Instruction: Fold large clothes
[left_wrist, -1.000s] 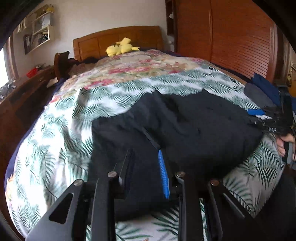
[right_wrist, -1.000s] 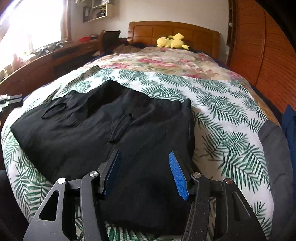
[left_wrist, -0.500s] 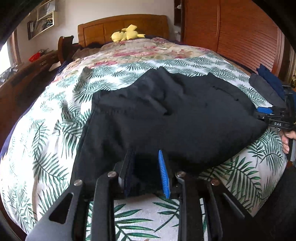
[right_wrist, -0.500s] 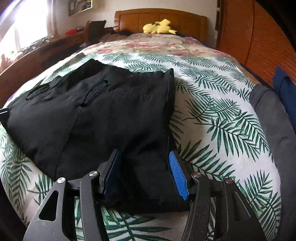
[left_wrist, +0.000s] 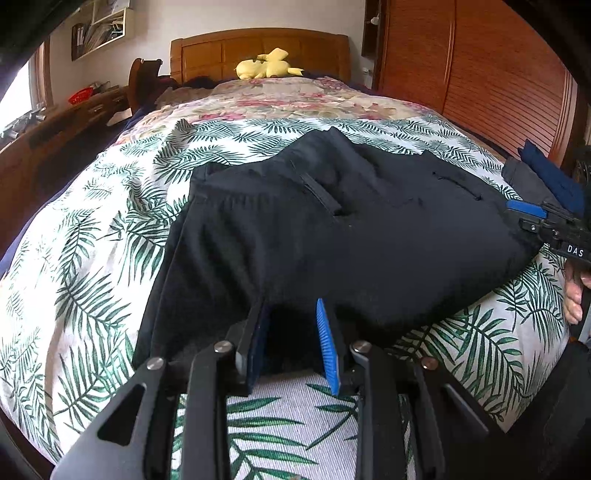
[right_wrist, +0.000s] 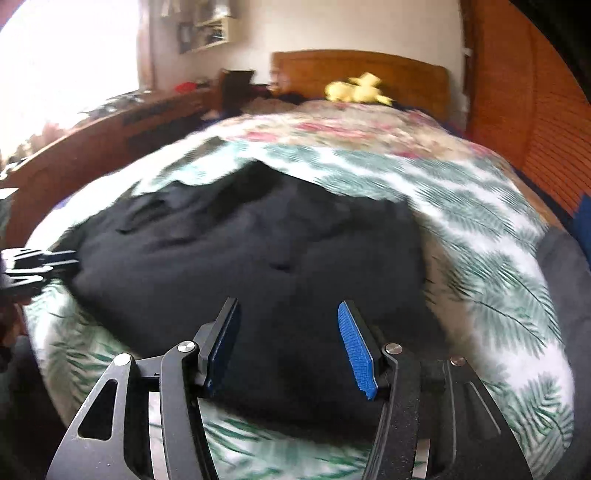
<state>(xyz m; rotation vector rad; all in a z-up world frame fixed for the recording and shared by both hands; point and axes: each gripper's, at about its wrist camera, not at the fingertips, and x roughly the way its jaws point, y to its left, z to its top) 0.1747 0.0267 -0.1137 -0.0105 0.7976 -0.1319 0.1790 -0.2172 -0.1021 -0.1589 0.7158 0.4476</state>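
While the left wrist view looks down the bed (left_wrist: 92, 258), the left gripper (left_wrist: 291, 332) sits at the near edge of a black garment (left_wrist: 332, 240) spread across the palm-leaf bedspread. Its jaws stand narrowly apart with a bunch of the dark cloth between the blue pads (left_wrist: 327, 347); the fabric fills the gap, and the pads appear to pinch it. At the right edge of this view the right gripper (left_wrist: 535, 218) reaches in at the garment's far corner, and the white letters "DAS" can be read on its black body. A hand (left_wrist: 574, 299) shows just below it. A yellow soft toy (left_wrist: 269, 66) lies by the wooden headboard (left_wrist: 258, 48), and folded blue and grey clothes (left_wrist: 543, 177) sit at the right side of the bed.

Seen from the right wrist, the picture is blurred. The right gripper (right_wrist: 288, 332) has its jaws about halfway apart, with the black garment (right_wrist: 258, 258) lying under and between them; whether the pads press the cloth cannot be told. The left gripper (right_wrist: 40, 262) shows at the left edge, at the garment's other corner. No writing can be read in this view.
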